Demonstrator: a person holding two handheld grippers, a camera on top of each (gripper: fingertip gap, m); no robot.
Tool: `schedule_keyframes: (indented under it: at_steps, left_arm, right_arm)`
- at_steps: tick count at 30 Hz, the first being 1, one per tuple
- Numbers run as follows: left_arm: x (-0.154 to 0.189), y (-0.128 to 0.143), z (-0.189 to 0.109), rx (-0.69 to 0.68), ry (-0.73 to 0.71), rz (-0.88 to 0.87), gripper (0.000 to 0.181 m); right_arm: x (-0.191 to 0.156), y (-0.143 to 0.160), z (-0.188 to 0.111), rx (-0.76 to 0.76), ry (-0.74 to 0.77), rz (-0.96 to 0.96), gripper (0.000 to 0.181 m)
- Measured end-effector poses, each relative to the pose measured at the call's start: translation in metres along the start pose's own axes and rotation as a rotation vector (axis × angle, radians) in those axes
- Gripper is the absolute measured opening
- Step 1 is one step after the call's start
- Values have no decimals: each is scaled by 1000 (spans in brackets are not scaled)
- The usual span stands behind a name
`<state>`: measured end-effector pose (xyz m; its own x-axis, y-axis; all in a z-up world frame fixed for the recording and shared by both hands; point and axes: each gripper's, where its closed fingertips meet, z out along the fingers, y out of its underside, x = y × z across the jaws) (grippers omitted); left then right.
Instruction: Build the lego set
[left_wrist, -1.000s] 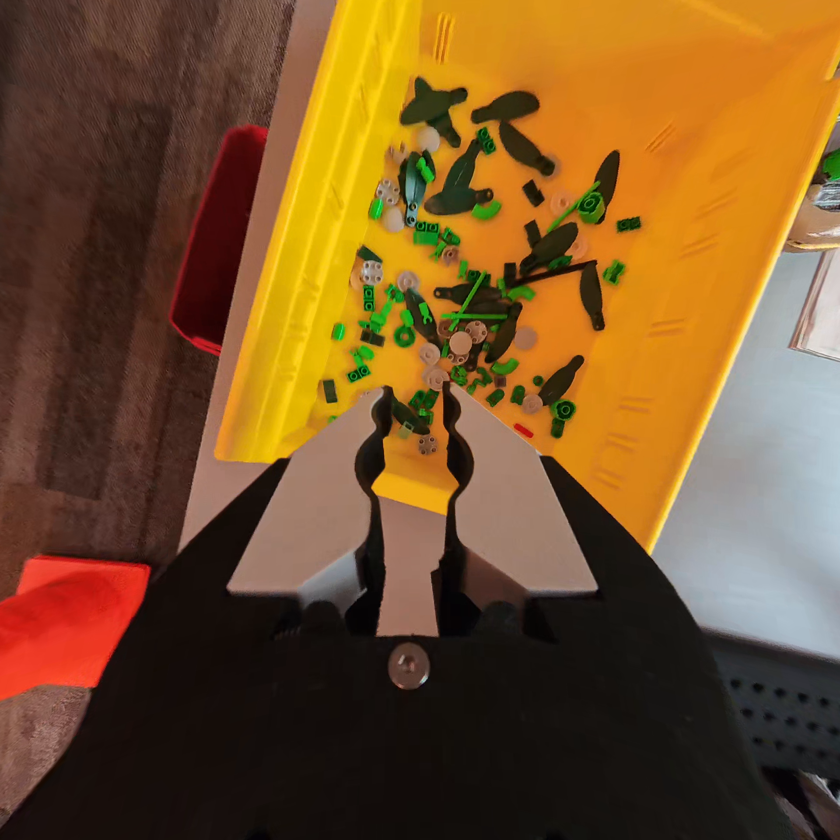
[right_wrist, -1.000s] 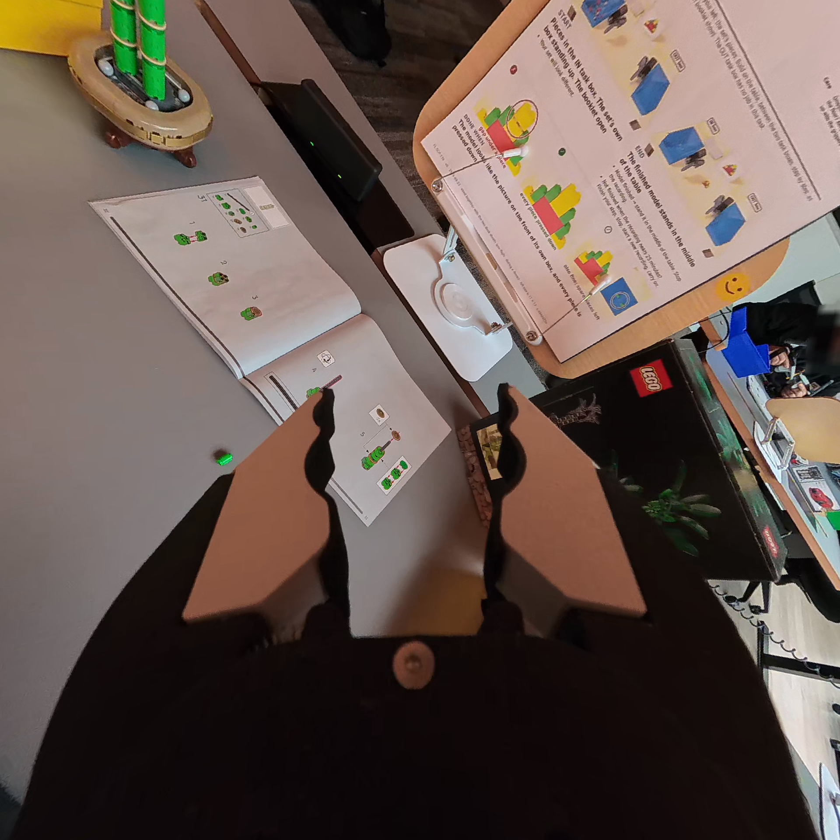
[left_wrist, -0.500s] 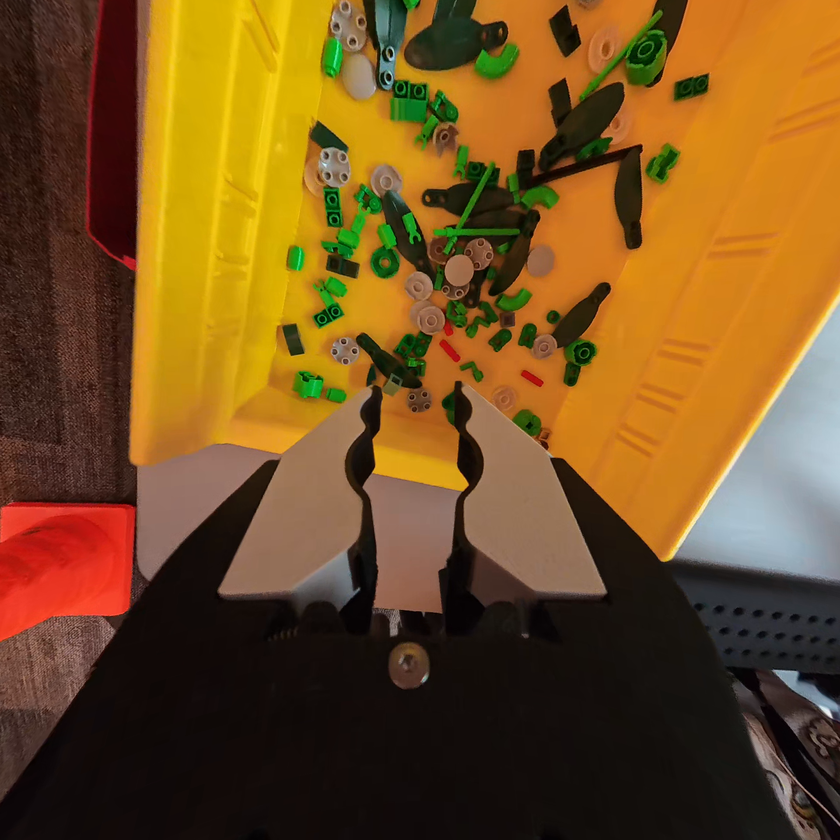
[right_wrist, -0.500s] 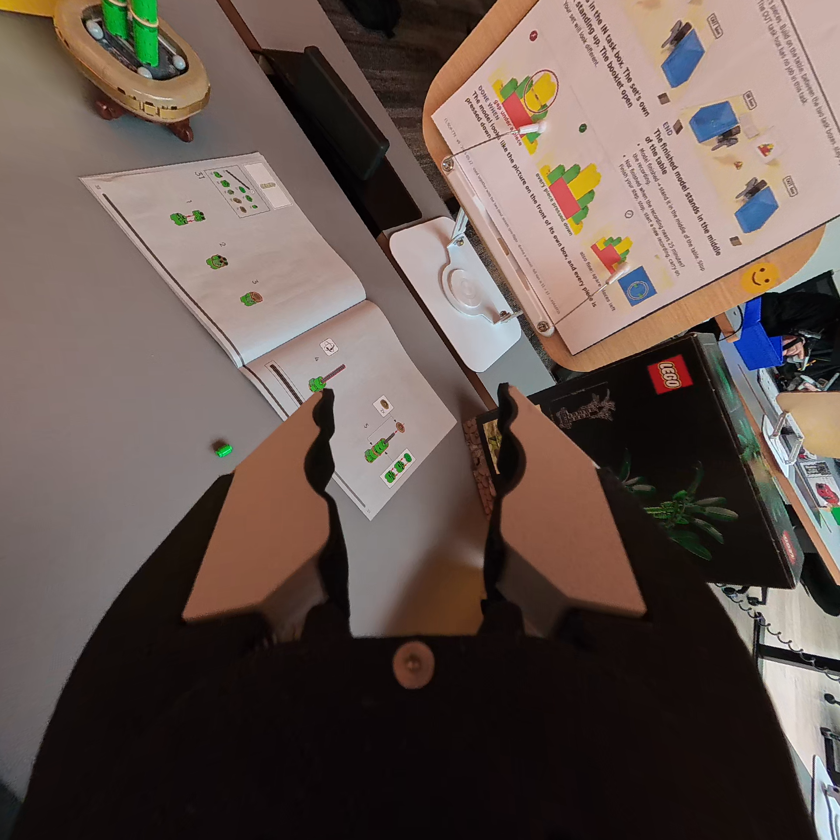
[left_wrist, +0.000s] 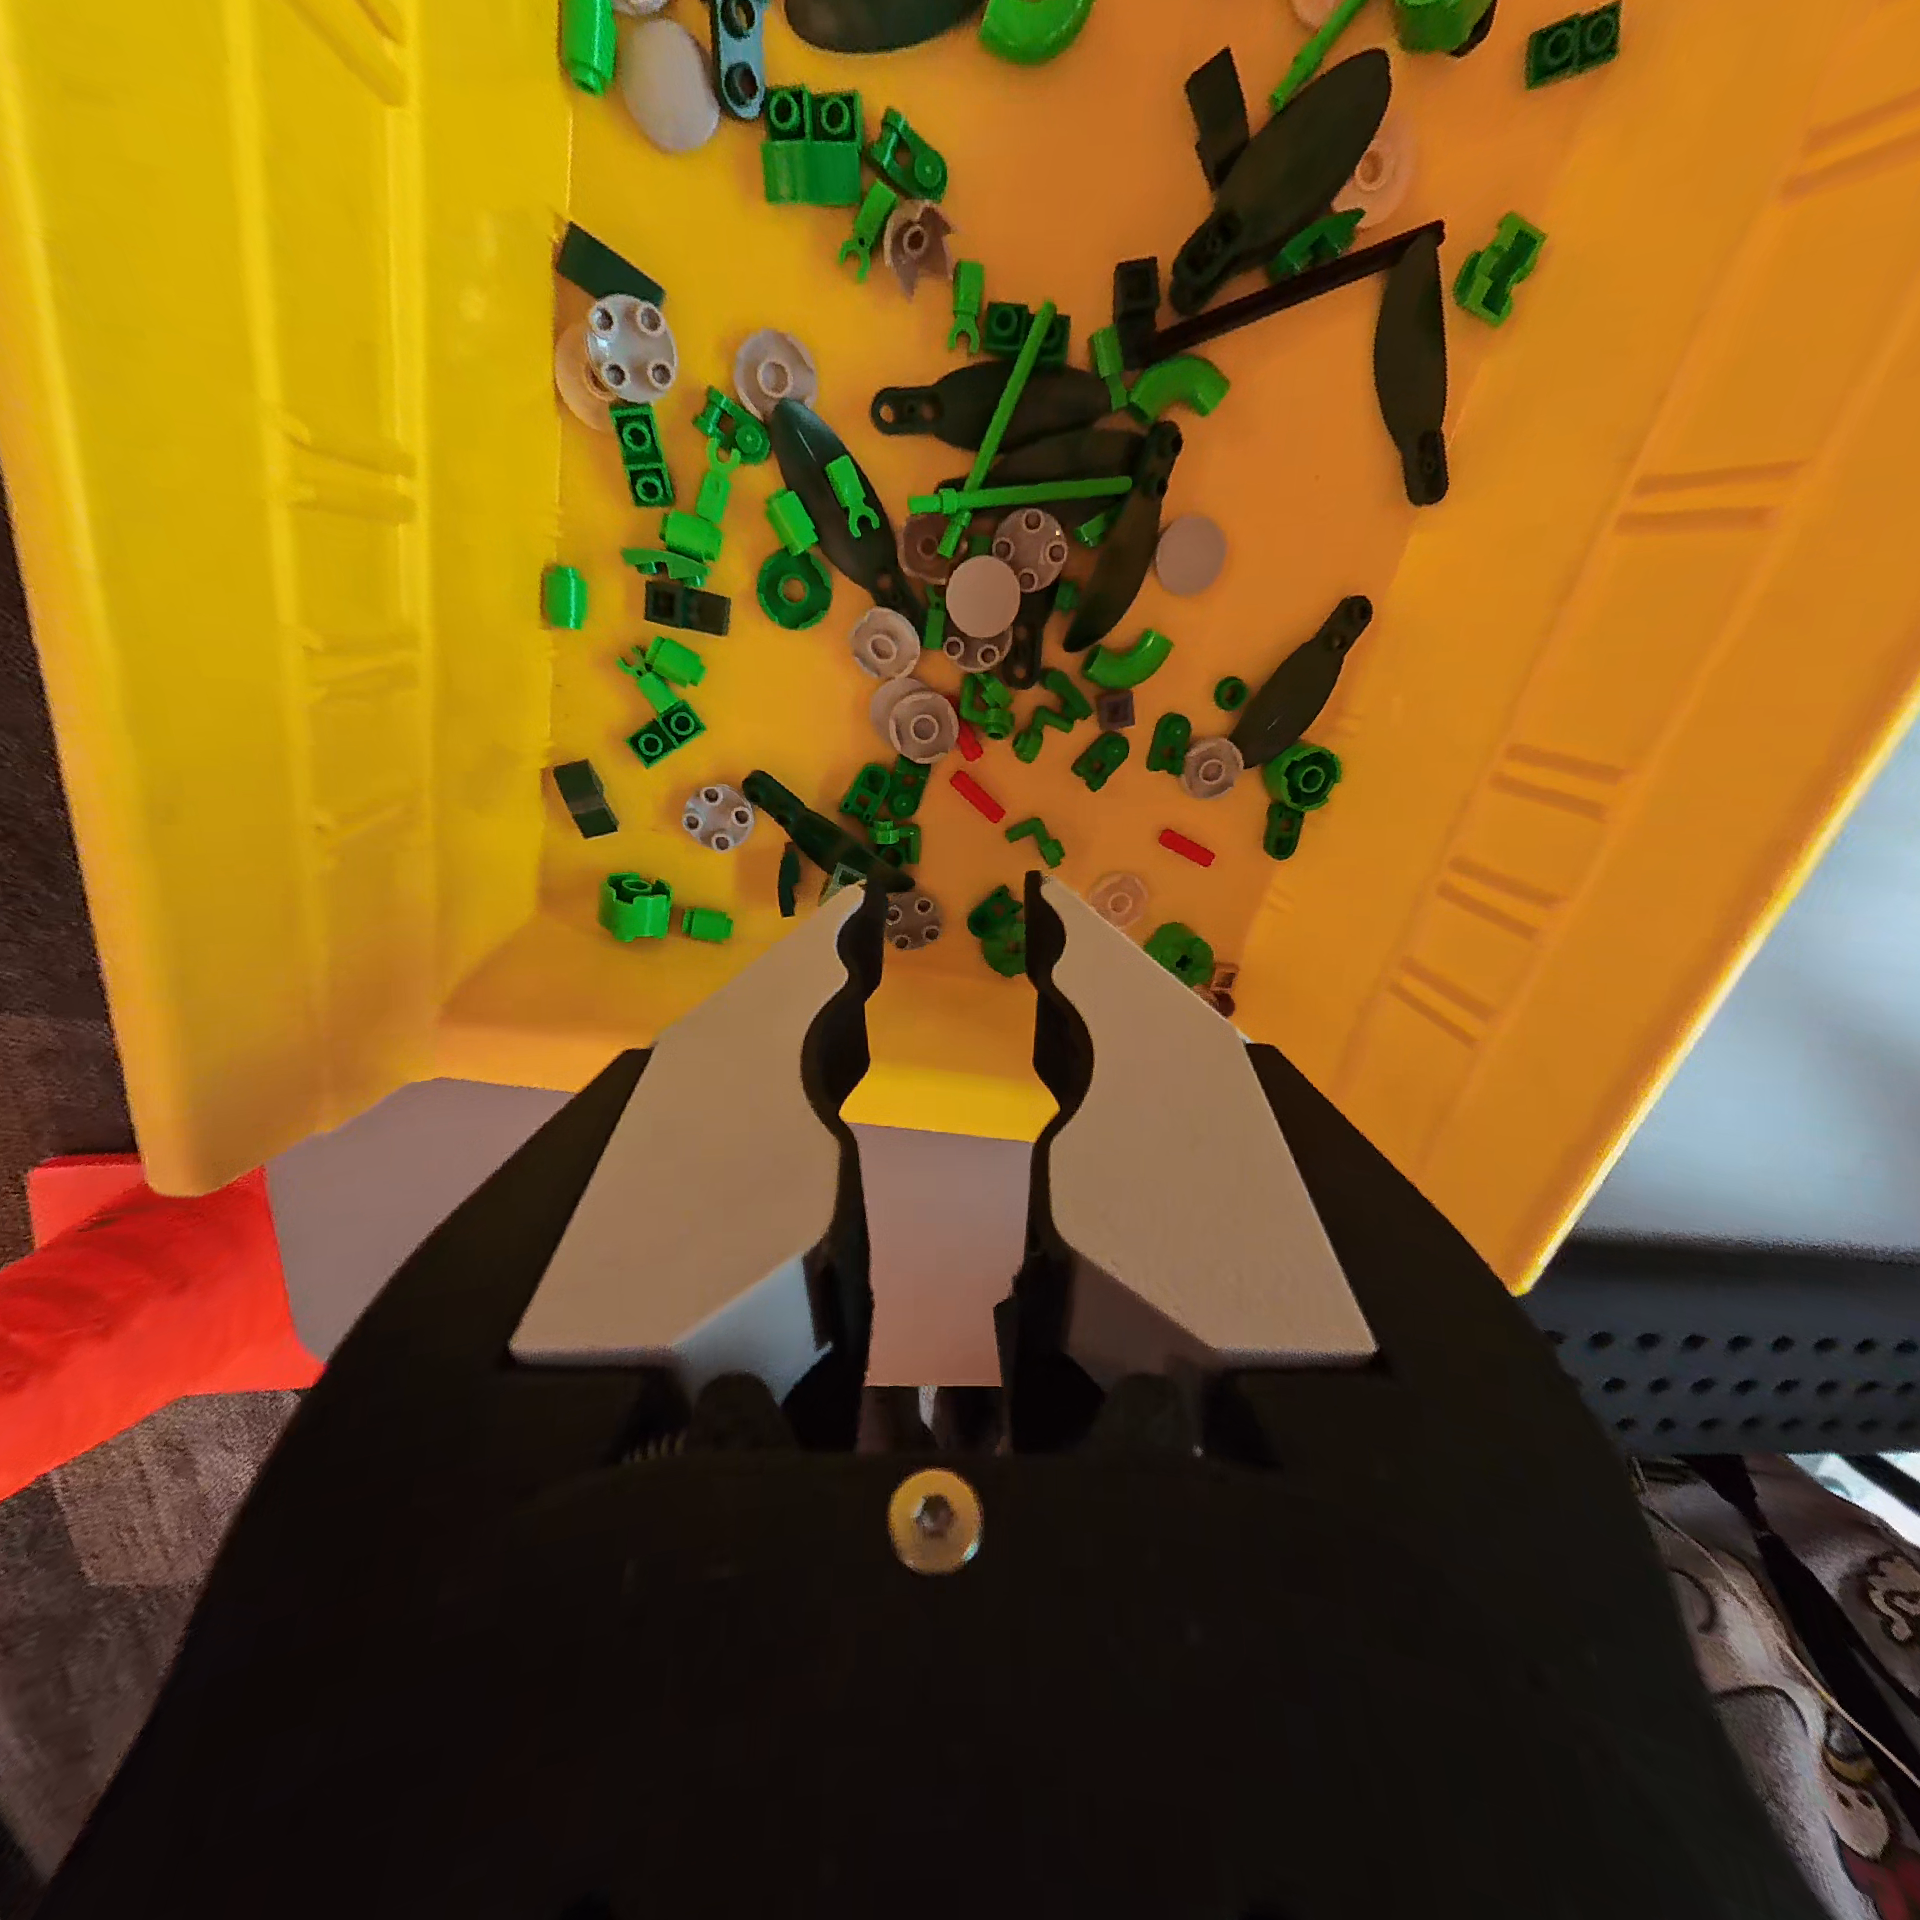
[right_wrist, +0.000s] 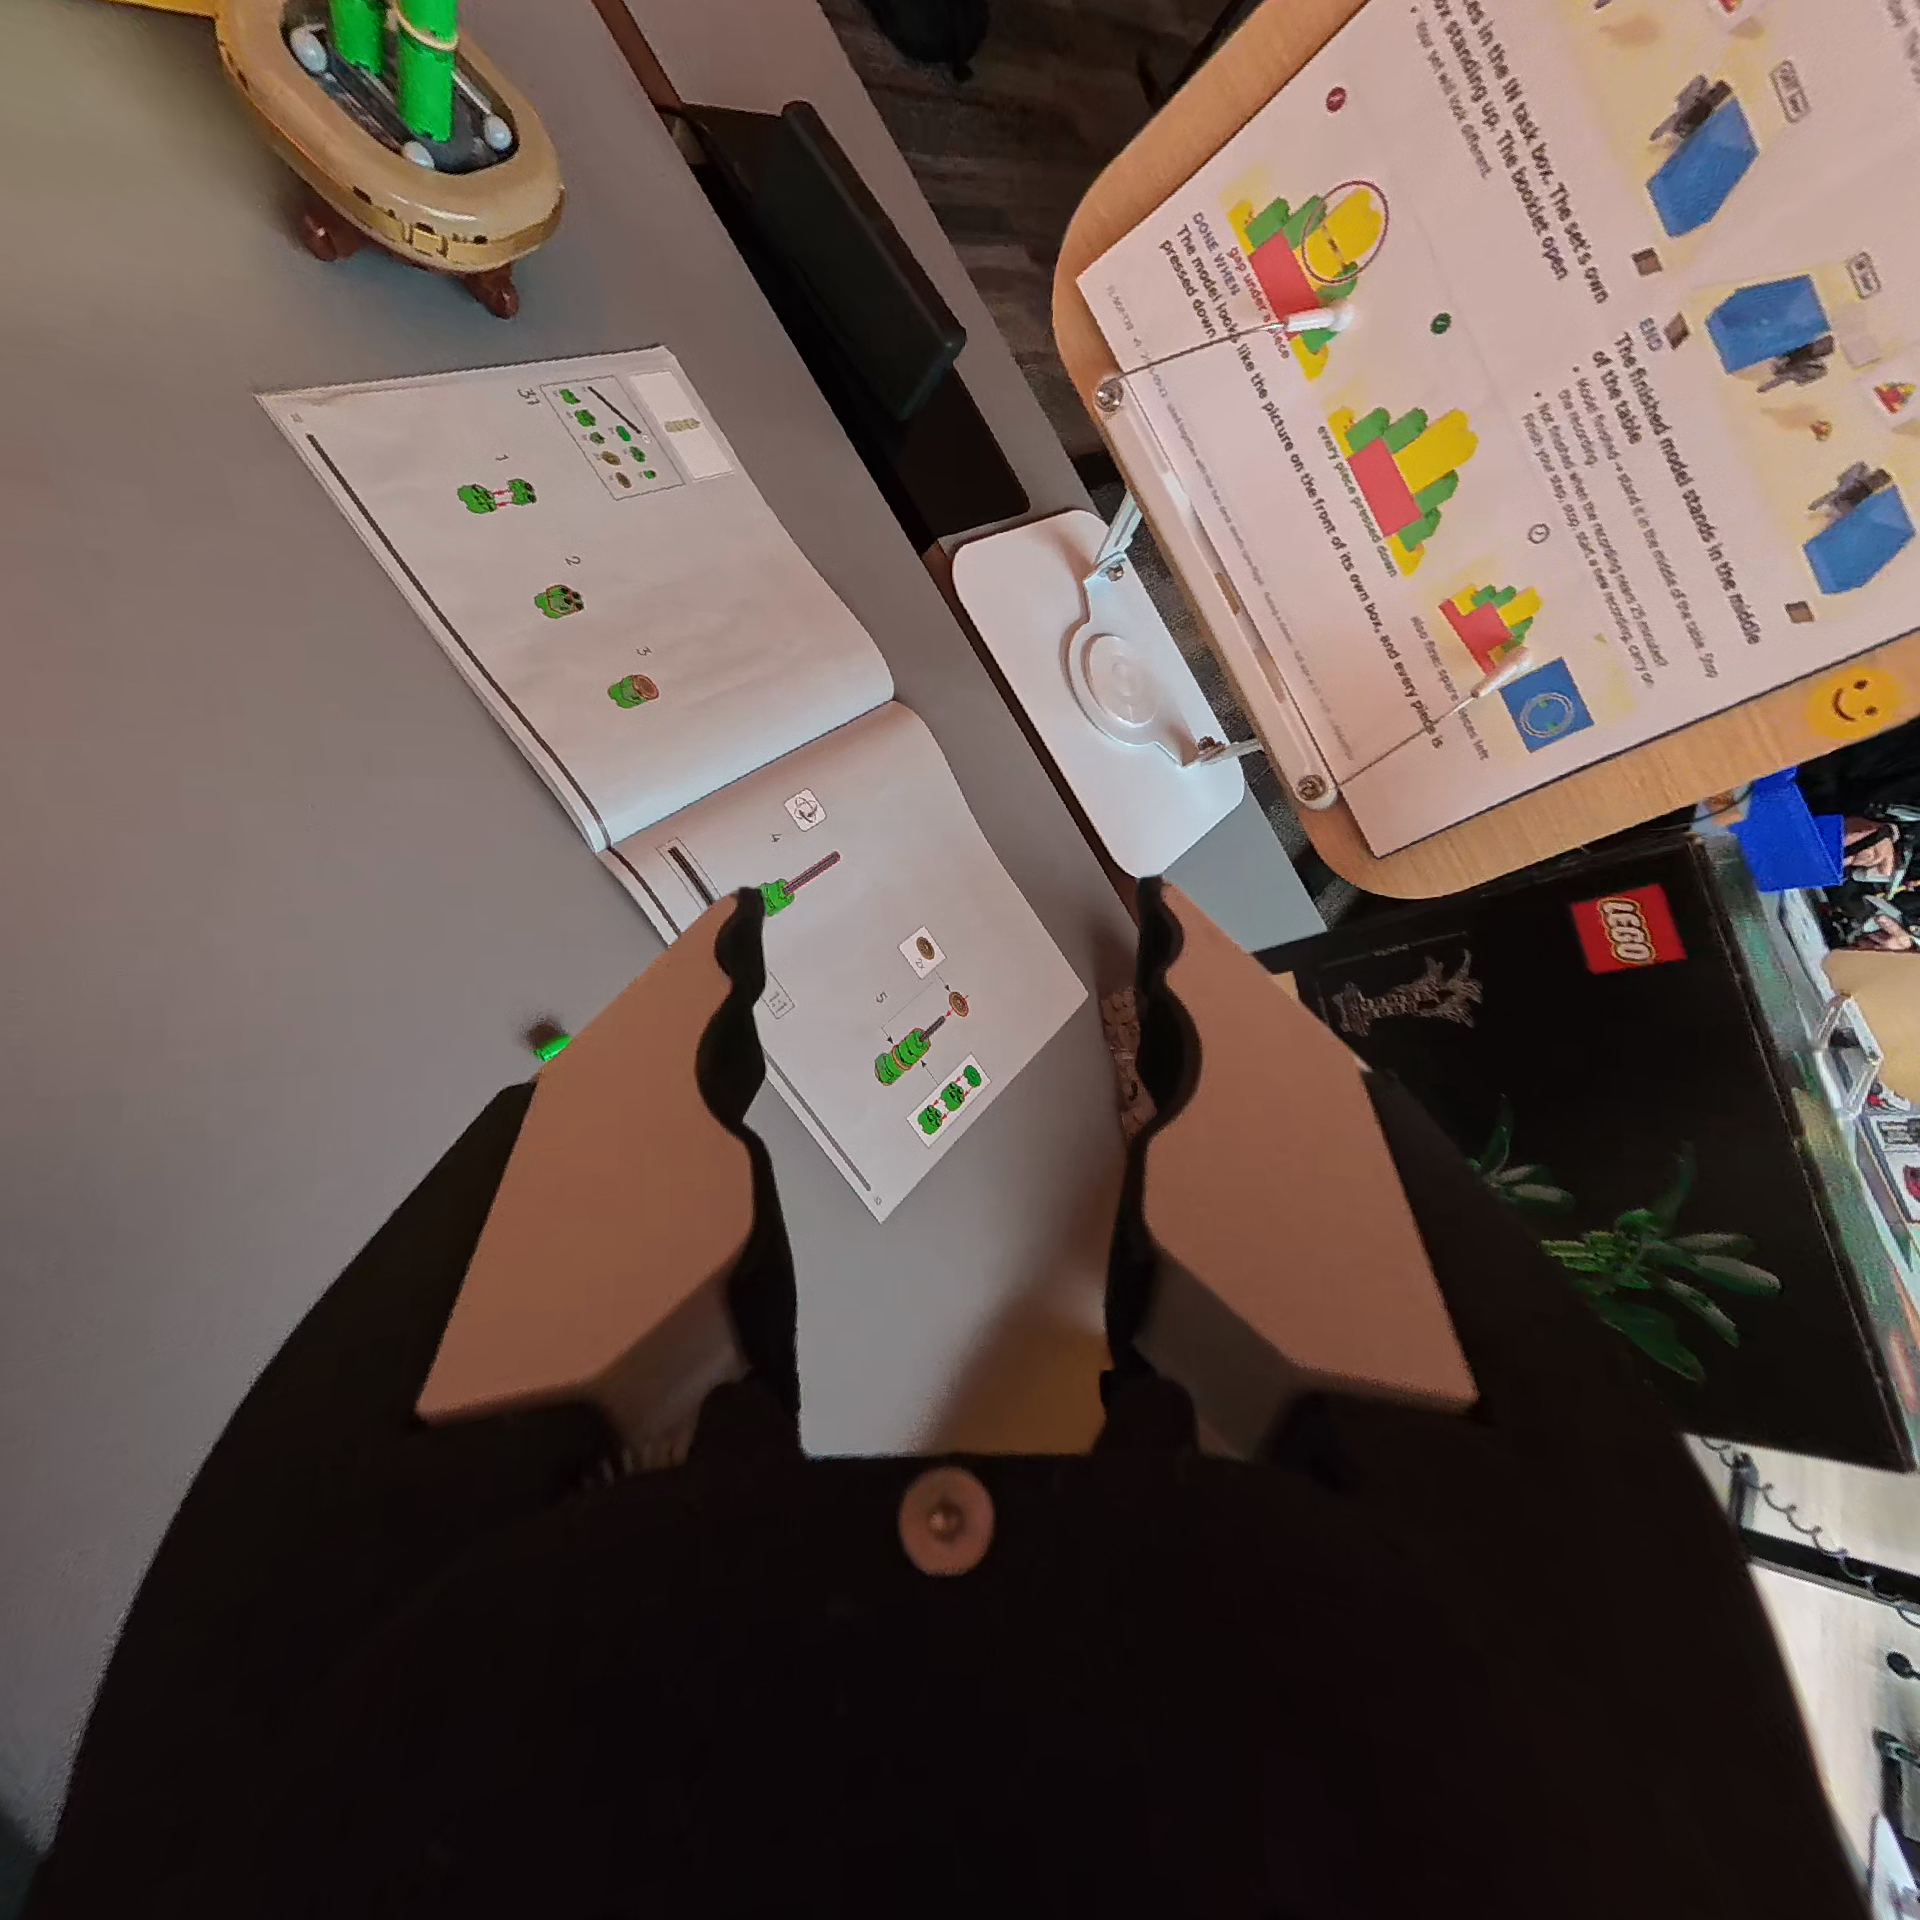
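Left wrist view: left gripper (left_wrist: 953, 909) (jaws slightly parted, empty) hovered over yellow bin (left_wrist: 281, 582); right gripper (right_wrist: 945, 914) wide open above booklet (right_wrist: 665, 665).

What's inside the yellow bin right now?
Loose green, dark green, grey and red pieces lie scattered in the yellow bin. The left claw, open, hides some at the near end.

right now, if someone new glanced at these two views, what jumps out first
The yellow bin fills the left wrist view, strewn with green, grey and dark lego pieces just beyond the open left gripper. In the right wrist view, the open instruction booklet lies on the grey table.
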<state>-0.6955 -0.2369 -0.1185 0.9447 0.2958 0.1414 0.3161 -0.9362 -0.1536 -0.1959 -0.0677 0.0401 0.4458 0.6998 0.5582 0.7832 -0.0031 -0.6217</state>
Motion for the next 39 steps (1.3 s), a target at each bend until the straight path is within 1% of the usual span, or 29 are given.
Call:
schedule_keyframes:
  at_steps: [3,8,12,14,19,21,24,27,30,33,35,38,39]
  left_arm:
    - [-2,-6,-8,42,-15,2,22]
    - [-3,-21,-31,169,-19,-4,12]
    - [-5,-20,-40,164,-12,37,9]
    - [-5,-18,-38,117,13,33,8]
    - [-1,2,-14,-73,58,77,7]
    - [0,1,-9,-97,73,80,6]
    - [1,-2,-7,-94,83,96,5]
    - [-4,-2,-4,-110,80,55,8]
    - [3,-1,-1,-139,106,64,9]
    - [16,5,2,-189,132,129,7]
    - [20,10,4,-226,128,146,7]
    - [25,19,8,-279,129,167,1]
    - [25,23,10,-304,124,167,2]
  right_arm:
    - [-7,-1,11,-14,-16,-20,72]
    - [-12,4,27,-37,-33,-24,72]
    - [-11,7,37,-41,-38,-9,71]
    - [-10,10,44,-47,-41,0,71]
    - [-14,24,61,-93,-64,-7,71]
    - [-15,28,67,-116,-64,-16,71]
    - [-18,29,74,-122,-72,-21,71]
    - [-18,27,76,-115,-66,-23,71]
    - [-18,24,76,-102,-63,-17,71]
    - [-19,24,78,-105,-69,-21,71]
    - [-20,25,79,-106,-75,-21,71]
    - [-21,25,78,-101,-87,-21,71]
    - [-20,25,77,-98,-85,-21,72]
